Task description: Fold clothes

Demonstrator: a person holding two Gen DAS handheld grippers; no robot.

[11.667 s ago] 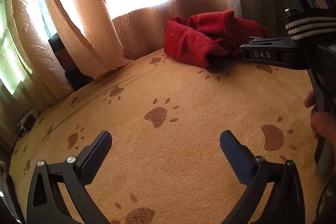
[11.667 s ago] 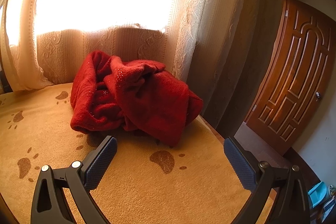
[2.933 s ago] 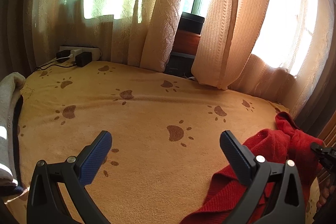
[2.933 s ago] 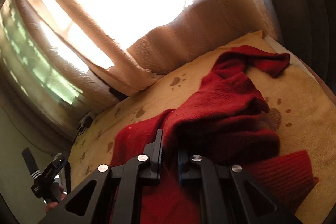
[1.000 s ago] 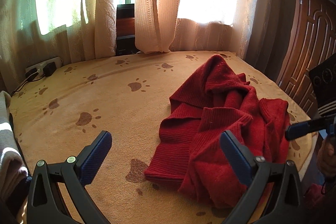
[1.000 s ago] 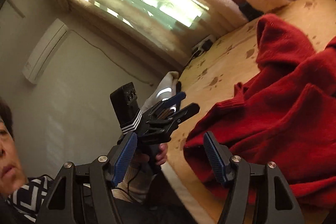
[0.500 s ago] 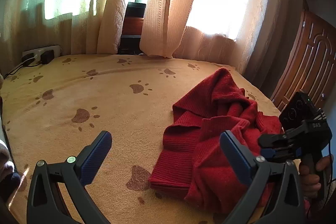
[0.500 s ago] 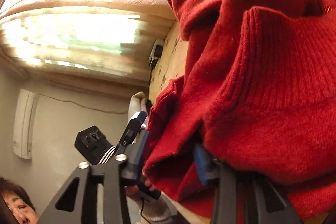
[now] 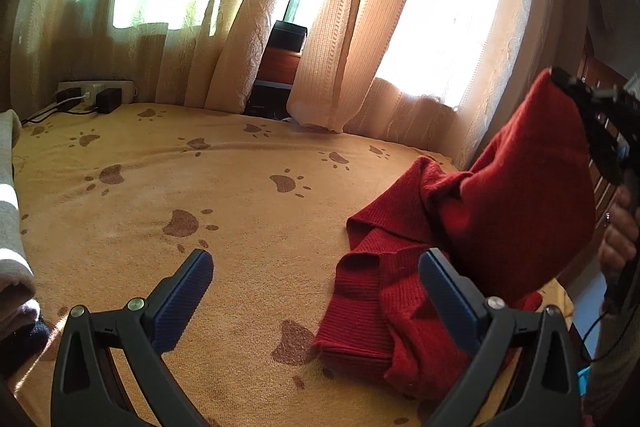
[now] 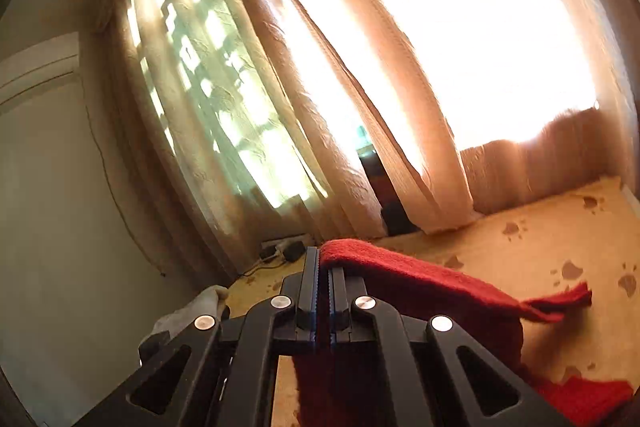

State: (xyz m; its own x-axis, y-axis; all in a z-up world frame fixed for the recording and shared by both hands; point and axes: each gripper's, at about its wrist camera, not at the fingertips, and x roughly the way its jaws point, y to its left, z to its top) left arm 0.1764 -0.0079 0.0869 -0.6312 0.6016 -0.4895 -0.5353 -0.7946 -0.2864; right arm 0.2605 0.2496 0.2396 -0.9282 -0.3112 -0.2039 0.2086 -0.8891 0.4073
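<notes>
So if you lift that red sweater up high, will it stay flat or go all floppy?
Probably floppy: where the right gripper pinches the red sweater, the lifted part sags in a droop while the rest stays bunched on the paw-print blanket. It looks thick and ribbed, so likely a bit heavy. The fuzzy knit probably won't slip from the fingers.

A home bedroom is showing here: a paw-print blanket [image 9: 240, 195] is lying beneath cream curtains [image 9: 332, 27] and a wall air conditioner [image 10: 36, 71].
</notes>
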